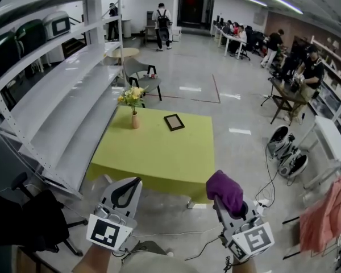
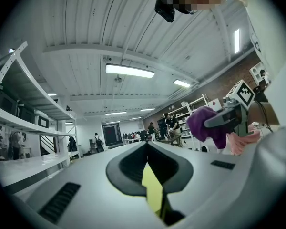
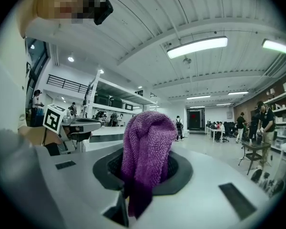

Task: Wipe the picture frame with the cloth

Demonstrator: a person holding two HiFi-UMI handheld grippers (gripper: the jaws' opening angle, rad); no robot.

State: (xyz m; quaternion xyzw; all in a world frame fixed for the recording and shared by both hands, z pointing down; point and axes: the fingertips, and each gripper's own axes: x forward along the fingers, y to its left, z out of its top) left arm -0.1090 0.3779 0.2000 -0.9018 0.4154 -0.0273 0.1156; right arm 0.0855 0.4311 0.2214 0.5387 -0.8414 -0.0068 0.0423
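Note:
The dark picture frame (image 1: pixel 174 121) lies flat at the far side of the yellow-green table (image 1: pixel 159 155), apart from a small vase of yellow flowers (image 1: pixel 134 111). Both grippers are held low, short of the table's near edge and well away from the frame. My right gripper (image 1: pixel 223 197) is shut on a purple cloth (image 1: pixel 226 190). In the right gripper view, the cloth (image 3: pixel 148 149) bulges up out of the jaws and hangs over them. My left gripper (image 1: pixel 131 183) is shut with nothing in it. In the left gripper view a thin sliver of table shows through its jaws.
A tall white shelving rack (image 1: pixel 57 95) runs along the table's left side. A grey chair (image 1: pixel 141 75) stands behind the table. Cables (image 1: pixel 264 189) trail over the floor at right, near a pink cloth (image 1: pixel 324 218). People work at desks far back.

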